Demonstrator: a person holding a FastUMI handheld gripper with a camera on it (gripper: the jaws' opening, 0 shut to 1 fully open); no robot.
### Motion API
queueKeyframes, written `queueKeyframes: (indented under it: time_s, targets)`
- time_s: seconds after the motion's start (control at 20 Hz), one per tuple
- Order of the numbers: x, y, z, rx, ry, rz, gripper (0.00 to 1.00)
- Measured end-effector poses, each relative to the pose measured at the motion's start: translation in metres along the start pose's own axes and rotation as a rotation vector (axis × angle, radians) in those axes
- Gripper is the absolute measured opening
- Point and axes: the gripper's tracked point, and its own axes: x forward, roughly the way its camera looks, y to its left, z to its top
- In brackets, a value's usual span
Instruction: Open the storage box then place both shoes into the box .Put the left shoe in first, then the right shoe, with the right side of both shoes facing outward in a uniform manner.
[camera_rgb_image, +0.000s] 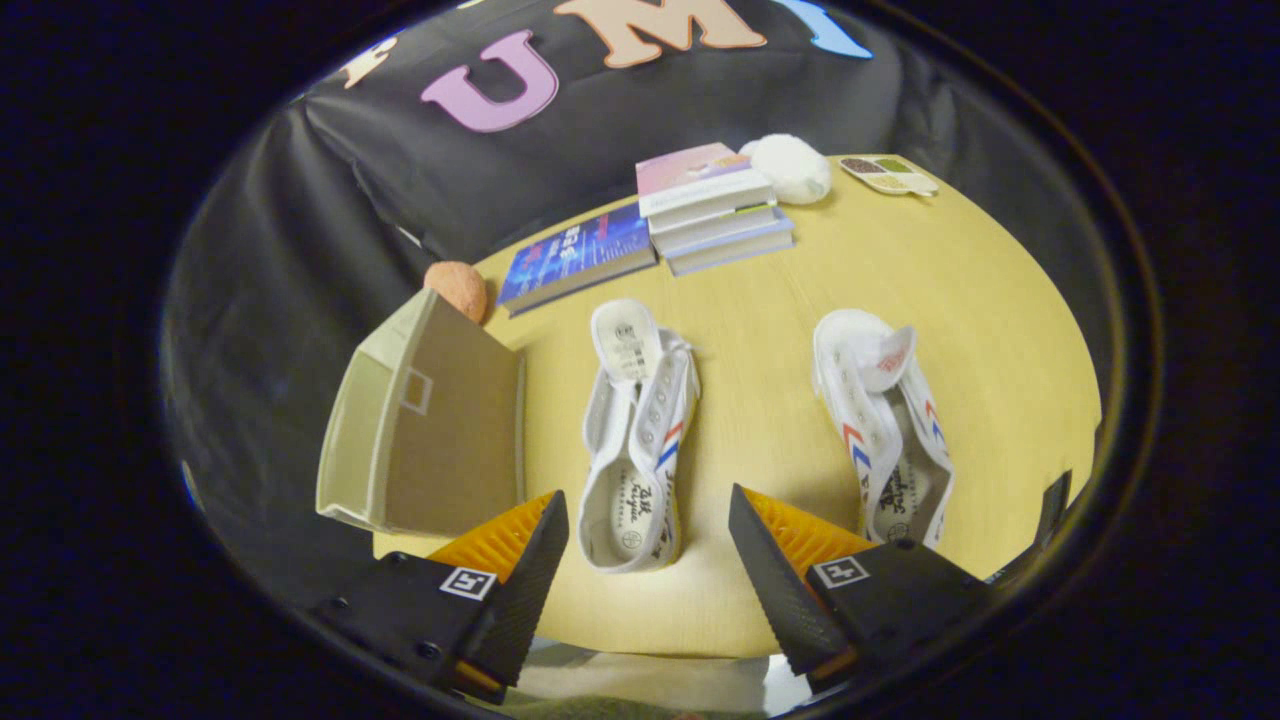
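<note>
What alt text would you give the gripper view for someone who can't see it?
The open claw hovers over a wooden table, with one white shoe between its fingers and a second white shoe just beyond one finger. A closed beige storage box stands beside the first shoe, with stacked books beyond.

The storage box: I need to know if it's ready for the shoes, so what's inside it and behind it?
The storage box looks shut, so its inside is hidden. Behind it an orange ball peeks out, partly covered. The open gripper straddles one shoe's heel.
</note>
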Motion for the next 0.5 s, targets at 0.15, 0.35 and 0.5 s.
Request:
queueKeyframes:
  time_s: [0.15,0.35,0.5]
  targets:
    - [0.020,-0.002,-0.009,-0.068,0.020,-0.048,0.98]
    - [0.048,-0.016,-0.011,-0.102,0.048,-0.149,0.92]
    - [0.060,-0.025,0.001,-0.113,0.025,-0.195,0.87]
